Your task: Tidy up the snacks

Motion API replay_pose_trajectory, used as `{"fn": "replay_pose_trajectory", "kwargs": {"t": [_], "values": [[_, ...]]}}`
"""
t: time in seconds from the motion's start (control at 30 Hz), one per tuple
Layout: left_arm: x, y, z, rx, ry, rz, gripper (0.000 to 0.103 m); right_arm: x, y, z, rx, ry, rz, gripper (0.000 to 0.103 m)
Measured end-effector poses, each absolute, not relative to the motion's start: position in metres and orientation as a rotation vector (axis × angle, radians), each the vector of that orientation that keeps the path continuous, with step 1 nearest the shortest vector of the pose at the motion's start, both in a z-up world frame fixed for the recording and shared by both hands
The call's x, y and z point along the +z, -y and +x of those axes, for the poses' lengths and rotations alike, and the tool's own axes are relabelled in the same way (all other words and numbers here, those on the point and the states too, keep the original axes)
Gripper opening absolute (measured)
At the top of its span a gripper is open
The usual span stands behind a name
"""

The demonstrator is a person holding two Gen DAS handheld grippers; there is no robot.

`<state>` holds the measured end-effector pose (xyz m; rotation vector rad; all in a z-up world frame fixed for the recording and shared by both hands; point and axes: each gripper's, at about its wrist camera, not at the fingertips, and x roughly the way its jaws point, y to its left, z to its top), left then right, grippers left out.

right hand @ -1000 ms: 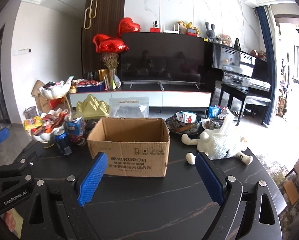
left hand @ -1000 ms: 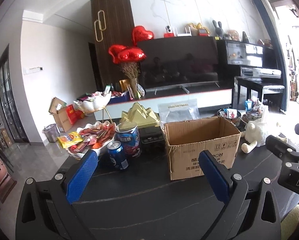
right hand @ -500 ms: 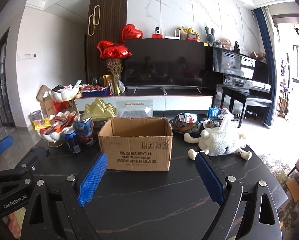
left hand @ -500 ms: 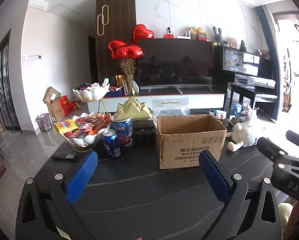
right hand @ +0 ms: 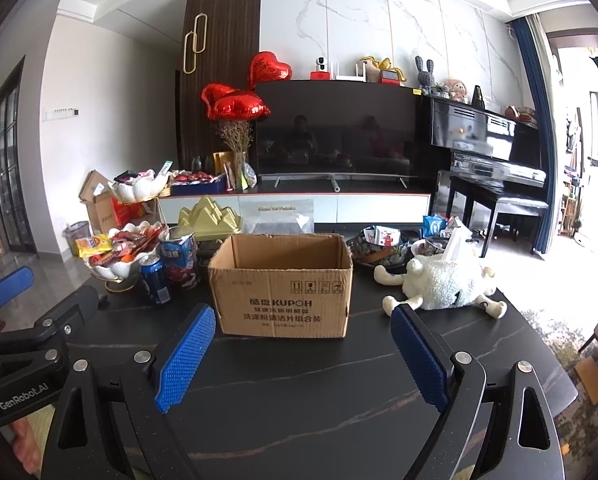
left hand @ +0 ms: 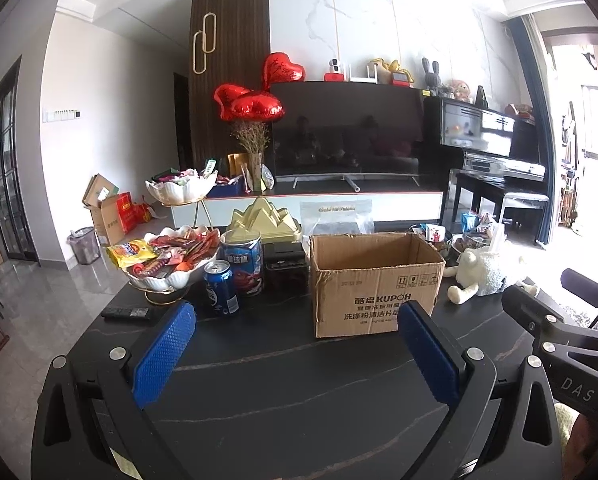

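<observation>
An open, empty cardboard box [left hand: 375, 280] [right hand: 283, 284] stands in the middle of the black marble table [left hand: 279, 368] [right hand: 299, 380]. Left of it a white shell bowl [left hand: 167, 276] [right hand: 119, 268] holds several wrapped snacks, with a blue can [left hand: 220, 288] [right hand: 155, 280] and a blue tub [left hand: 245, 264] [right hand: 179, 258] beside it. My left gripper [left hand: 295, 344] and my right gripper [right hand: 303, 344] both hang open over the near part of the table, short of the box, with nothing between their blue pads.
A white plush lamb [left hand: 483, 274] [right hand: 447, 284] lies right of the box, with dark bowls of snacks [right hand: 379, 246] behind it. A black remote [left hand: 129, 313] lies near the table's left edge. A gold pyramid box [left hand: 265, 220] stands behind the tub.
Both grippers have drawn back from the table, so the box and snack bowl look smaller and farther. The left view has also levelled out. The jaws stayed equally wide.
</observation>
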<state>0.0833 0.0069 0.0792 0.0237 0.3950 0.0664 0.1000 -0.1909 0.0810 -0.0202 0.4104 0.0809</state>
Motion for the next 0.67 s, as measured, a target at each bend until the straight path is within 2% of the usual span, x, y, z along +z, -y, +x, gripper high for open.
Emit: {"fn": "replay_pose_trajectory", "kwargs": {"t": [0.67], "values": [[0.0775, -0.0056, 0.0772, 0.057, -0.405, 0.016, 0.103, 0.0821, 0.1895, 0.0928, 0.081, -0.413, -0.024, 0.090]]}}
